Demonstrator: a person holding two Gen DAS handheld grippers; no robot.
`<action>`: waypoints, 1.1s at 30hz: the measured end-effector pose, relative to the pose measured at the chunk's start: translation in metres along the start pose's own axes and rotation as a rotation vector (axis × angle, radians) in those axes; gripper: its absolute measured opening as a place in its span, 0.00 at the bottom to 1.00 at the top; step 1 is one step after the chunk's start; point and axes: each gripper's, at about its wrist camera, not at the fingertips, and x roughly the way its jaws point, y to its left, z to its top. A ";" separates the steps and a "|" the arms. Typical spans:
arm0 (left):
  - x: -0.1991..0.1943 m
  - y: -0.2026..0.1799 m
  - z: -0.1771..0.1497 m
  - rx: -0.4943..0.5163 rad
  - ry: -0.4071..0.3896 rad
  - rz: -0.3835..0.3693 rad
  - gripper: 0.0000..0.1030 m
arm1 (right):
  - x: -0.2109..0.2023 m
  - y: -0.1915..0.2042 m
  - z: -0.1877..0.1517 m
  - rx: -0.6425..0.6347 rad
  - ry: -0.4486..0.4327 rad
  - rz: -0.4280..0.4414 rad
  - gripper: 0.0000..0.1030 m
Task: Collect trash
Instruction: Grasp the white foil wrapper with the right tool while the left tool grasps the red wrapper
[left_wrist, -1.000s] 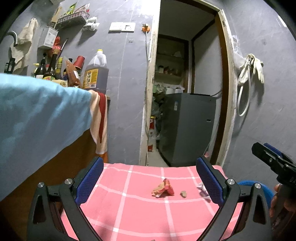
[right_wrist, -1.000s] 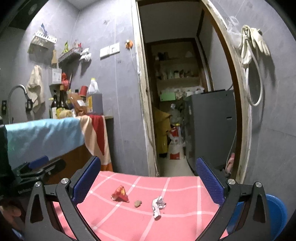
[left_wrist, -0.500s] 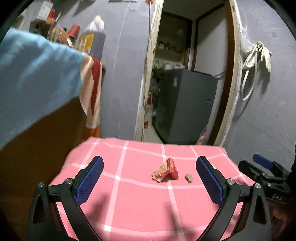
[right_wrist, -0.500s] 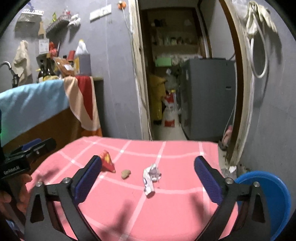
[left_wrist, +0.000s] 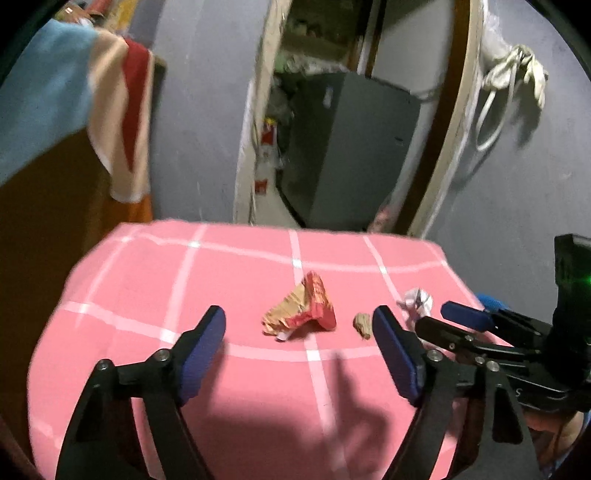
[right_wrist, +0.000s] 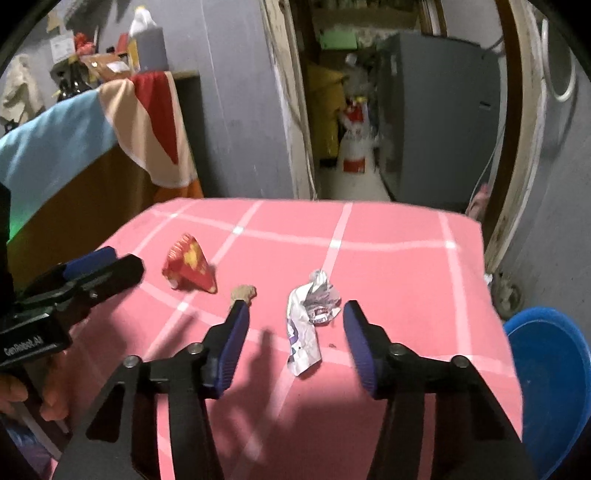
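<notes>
Pink checked tablecloth (left_wrist: 155, 280) fills lower frame. My left claw (left_wrist: 299, 328) is closing, crumpled red-and-tan wrapper (left_wrist: 301, 310) mid-frame between its pads, untouched. My right claw (right_wrist: 295, 317) is closing around crumpled white paper wrapper (right_wrist: 308, 321), no contact. Small tan scrap (right_wrist: 243, 291) sits between both wrappers.

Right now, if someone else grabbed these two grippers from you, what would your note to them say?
Left gripper: jaws closing, nothing held; the red wrapper lies between them on the pink cloth.
Right gripper: jaws closing, nothing held; the white wrapper lies between them.
A small brown scrap sits between the two wrappers.
Blue bin stands off the table's right side.
Done: nothing collected yet.
Left: grip both wrappers, bin them, probably in the blue bin, then take the brown scrap.
</notes>
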 end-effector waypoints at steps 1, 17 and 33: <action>0.006 0.002 0.002 -0.008 0.022 -0.004 0.66 | 0.003 0.000 0.000 0.001 0.017 0.001 0.45; 0.029 0.029 0.018 -0.188 0.121 -0.144 0.17 | 0.003 -0.020 0.000 0.059 0.027 -0.025 0.09; 0.002 0.049 0.004 -0.298 0.070 -0.130 0.07 | -0.006 -0.027 -0.008 0.093 -0.006 0.014 0.09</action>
